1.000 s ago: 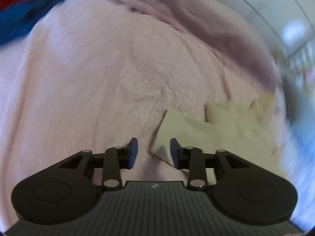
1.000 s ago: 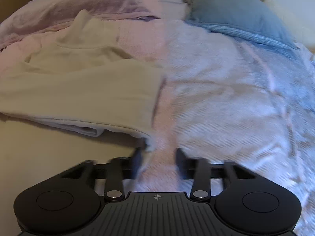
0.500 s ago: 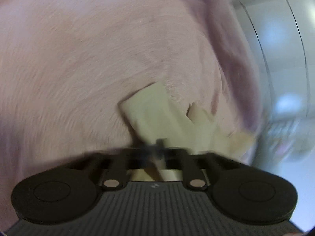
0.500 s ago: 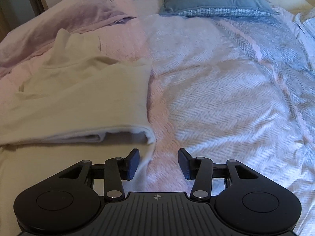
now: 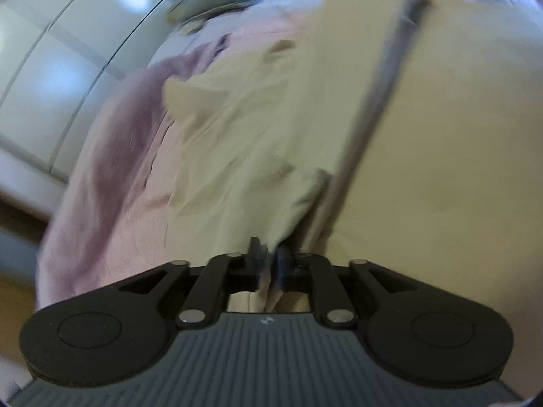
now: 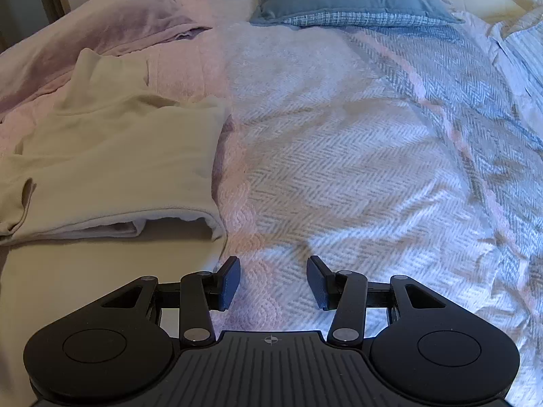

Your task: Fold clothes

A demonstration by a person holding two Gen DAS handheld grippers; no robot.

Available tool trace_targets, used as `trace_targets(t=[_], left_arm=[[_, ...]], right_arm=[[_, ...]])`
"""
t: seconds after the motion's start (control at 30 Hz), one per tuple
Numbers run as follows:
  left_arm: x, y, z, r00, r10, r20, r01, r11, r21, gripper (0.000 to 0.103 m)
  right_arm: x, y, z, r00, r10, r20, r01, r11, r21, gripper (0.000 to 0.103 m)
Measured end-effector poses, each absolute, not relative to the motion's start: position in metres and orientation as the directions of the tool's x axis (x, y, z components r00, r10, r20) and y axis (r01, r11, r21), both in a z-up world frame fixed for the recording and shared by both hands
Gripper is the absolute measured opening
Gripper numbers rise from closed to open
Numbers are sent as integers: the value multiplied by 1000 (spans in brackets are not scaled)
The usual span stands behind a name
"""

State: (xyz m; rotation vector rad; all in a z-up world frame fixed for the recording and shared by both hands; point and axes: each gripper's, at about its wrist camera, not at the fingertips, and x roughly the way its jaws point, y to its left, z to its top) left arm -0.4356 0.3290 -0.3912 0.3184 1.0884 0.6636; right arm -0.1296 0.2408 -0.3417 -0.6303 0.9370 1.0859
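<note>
Two grippers split the work: your left gripper (image 5: 268, 259), whose jaws have just been opening from fully shut, pinches a bunched fold of the cream garment (image 5: 244, 129) to carry that edge over. The garment lies half folded on the pink bedspread (image 6: 190, 71). Your right gripper (image 6: 273, 279) hangs spread and empty just beside the folded edge, ready to pin it.

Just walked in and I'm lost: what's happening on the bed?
A person with handheld tongs is folding a cream top on the bed. The left tongs have just been opening, cream cloth still between them. The right tongs hover open and empty over the bedspread beside the partly folded top.
</note>
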Motion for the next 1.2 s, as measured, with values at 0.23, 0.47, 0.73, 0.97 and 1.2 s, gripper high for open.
trace_targets(t=[0.23, 0.47, 0.73, 0.97, 1.2], left_arm=[[-462, 360, -337, 497, 463, -734, -636, 769, 54, 16], [-453, 395, -384, 402, 415, -816, -772, 633, -58, 13], [-480, 450, -351, 472, 390, -790, -843, 463, -275, 17], [-440, 562, -345, 616, 288, -733, -758, 471, -452, 40], [-375, 639, -380, 678, 141, -721, -684, 479, -549, 50]], right_arm=[[-131, 248, -330, 156, 534, -831, -937, 347, 47, 47], [-139, 276, -342, 40, 655, -755, -963, 225, 145, 47], [-90, 312, -345, -39, 552, -833, -932, 280, 229, 47], [-43, 422, -359, -316, 571, -758, -871, 141, 470, 47], [-56, 536, -396, -556, 498, -666, -753, 39, 657, 47]])
